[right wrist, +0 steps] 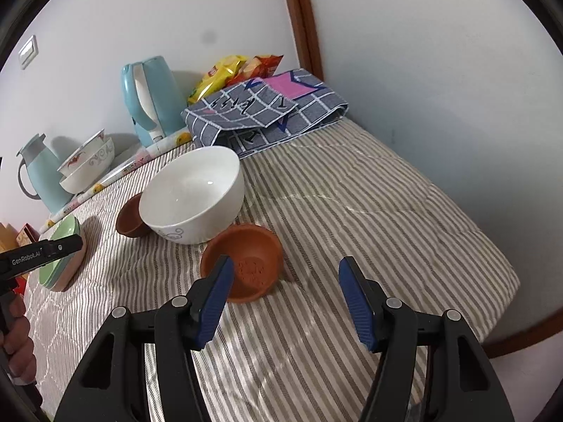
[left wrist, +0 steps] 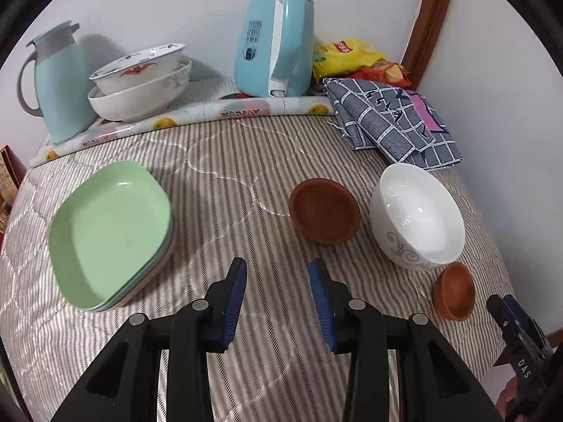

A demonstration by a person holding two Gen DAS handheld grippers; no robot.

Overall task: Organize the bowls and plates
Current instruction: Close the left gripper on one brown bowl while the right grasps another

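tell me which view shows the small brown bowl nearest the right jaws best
The right wrist view: the small brown bowl sits close and large, its textured inside visible, though one finger covers its near-left rim. The left wrist view shows the same bowl small near the right edge, beside the white bowl.

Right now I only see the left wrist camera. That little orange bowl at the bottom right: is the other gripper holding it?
Observer: No. The right gripper has its jaws wide open and grips nothing; the small orange bowl sits on the bed just ahead of its left jaw.
Operator: Is anything inside the bowl?
Observer: Nothing, only a rough patch on its bottom.
Operator: What lies to the right of it?
Observer: Just striped quilt, out to the wall.
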